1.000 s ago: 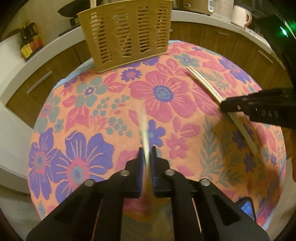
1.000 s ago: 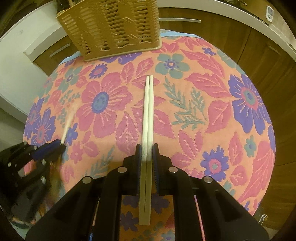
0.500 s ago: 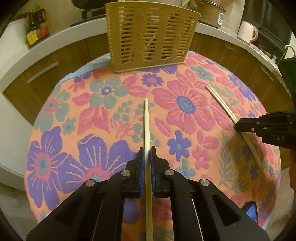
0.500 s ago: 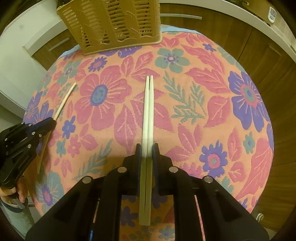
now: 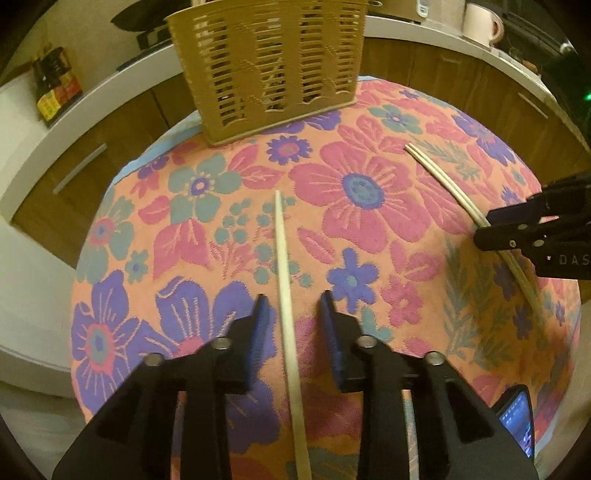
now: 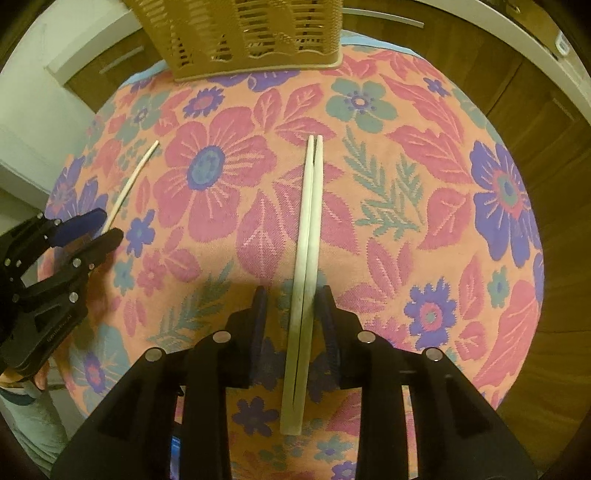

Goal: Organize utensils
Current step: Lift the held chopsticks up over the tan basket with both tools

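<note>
Black plastic fingers (image 5: 260, 325) — blue pads, silver screws; white "DAS" lettering; pale sleeve (image 6: 26, 417).

Floral tablecloth (image 5: 369, 229), bottles (image 5: 55, 88), mug (image 5: 480, 18)

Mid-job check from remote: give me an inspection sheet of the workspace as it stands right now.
Surface: round table under a floral tablecloth.
Job's things: slatted utensil basket upright at the far edge; single chopstick flat on the cloth; chopstick pair side by side on the cloth.
Clutter: phone at the near table edge.
Grippers: left gripper with jaws open astride the single chopstick; right gripper with jaws open astride the pair.
Cables: nothing seen.
Surroundings: wooden cabinets, white counter with bottles and a mug.
</note>
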{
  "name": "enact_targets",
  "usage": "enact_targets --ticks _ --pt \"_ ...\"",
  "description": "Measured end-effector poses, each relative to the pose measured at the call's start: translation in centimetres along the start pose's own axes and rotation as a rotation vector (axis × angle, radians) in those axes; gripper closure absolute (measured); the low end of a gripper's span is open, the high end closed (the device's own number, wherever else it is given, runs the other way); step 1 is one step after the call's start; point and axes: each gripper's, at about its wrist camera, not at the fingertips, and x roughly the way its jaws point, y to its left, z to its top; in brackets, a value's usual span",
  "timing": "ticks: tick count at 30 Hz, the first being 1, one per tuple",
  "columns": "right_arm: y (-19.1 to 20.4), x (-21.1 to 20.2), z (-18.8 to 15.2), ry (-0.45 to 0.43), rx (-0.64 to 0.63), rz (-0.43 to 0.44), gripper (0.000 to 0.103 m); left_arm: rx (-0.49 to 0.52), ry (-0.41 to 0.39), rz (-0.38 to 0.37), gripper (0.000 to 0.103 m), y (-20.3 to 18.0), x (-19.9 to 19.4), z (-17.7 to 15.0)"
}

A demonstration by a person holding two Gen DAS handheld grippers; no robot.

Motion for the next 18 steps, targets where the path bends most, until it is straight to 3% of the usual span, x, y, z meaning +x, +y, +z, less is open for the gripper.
enact_targets --ticks 1,5,10,13,18 --pt "0.2 0.0 -0.1 -0.005 -0.012 -0.016 0.092 0.011 0.0 0.013 0.099 -0.2 -0.1 0.0" --pt "1.1 -0.1 -0.7 -0.02 -0.023 0.041 0.093 0.004 -0.02 0.009 0.099 -0.4 -0.7 0.0" --pt "2.5 -1.6 -0.9 -0.085 -0.041 0.131 0.093 -0.022 -0.119 -0.041 0.099 0.1 -3.1 0.8" --pt "3.1 -3.2 -0.3 -0.136 -0.046 0.171 0.093 -0.04 -0.206 -0.064 0.099 0.6 -5.4 1.7" --pt "3.3 -6.9 1.2 -0.247 -0.039 0.229 0.093 -0.152 -0.396 -0.121 0.099 2.7 -10.0 3.8"
